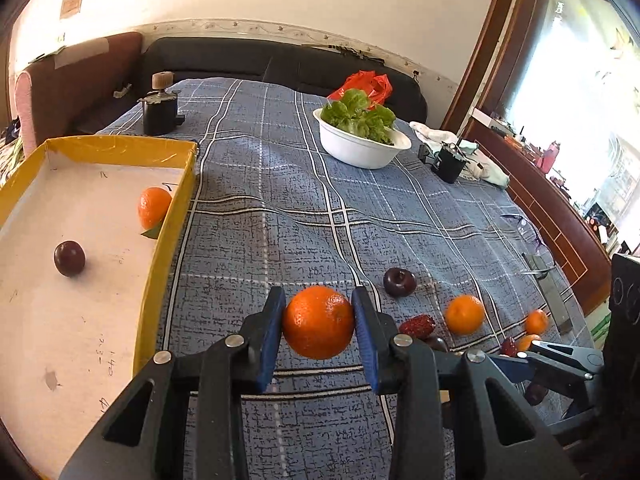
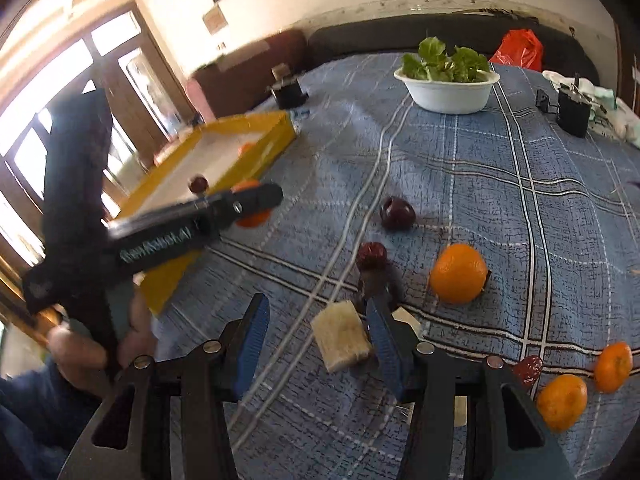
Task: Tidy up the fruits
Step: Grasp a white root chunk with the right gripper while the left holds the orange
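Observation:
My left gripper (image 1: 318,307) is shut on a large orange (image 1: 318,322), held above the blue checked cloth just right of the yellow box (image 1: 176,216). Inside that box lie an orange with a leaf (image 1: 154,207) and a dark plum (image 1: 69,258). My right gripper (image 2: 317,307) is open and low over the cloth. A pale cut chunk (image 2: 344,336) lies between its pads, close to the right one and apart from the left. Loose on the cloth are an orange (image 2: 458,274), a plum (image 2: 397,213), a red date (image 2: 371,254) and two small oranges (image 2: 562,402).
A white bowl of greens (image 1: 360,146) stands at the back of the table. Black devices sit at the back left (image 1: 160,114) and right (image 1: 450,164), with a white rag and a red bag (image 1: 366,84) nearby. A person's hand (image 2: 100,344) grips the left tool.

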Motion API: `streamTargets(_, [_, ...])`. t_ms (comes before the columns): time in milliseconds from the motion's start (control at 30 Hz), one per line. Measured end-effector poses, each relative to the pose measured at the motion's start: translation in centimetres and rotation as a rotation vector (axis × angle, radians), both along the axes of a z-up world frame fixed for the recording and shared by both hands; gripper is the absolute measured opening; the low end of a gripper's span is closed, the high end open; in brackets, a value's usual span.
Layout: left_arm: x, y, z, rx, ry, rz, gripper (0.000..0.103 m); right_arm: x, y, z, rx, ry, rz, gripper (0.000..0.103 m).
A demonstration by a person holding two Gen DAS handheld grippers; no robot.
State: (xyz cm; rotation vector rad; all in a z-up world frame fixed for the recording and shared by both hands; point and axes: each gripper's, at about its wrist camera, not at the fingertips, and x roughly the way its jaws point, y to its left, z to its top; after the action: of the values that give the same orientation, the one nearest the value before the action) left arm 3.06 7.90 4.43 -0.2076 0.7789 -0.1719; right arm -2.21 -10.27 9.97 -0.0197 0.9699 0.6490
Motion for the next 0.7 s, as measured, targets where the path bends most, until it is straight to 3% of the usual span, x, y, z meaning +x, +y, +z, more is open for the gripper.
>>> streamTargets(267, [-0.2,-0.4,0.0,0.011,-0.004,-0.008,0.033,-2.3,2.2,-0.9,-0.244,-0.149,0.059,0.052])
streamTargets(367, [0.0,-0.6,-0.2,0.012,0.000,-0.010,0.033,-2.3,2.4,-1.1,-0.288,-0.170,0.050,0.039])
streamTargets(533, [0.0,-0.6,-0.2,0.015,0.001,-0.009,0.033,-2.2,2.0,-0.4,-0.272,-0.187,0.028,0.036])
streamTargets(700, [-0.1,-0.8,-0.2,0.017,-0.002,-0.018,0.033,-1.3,-0.6,1.9,-0.087,-0.179,-0.064,0.036])
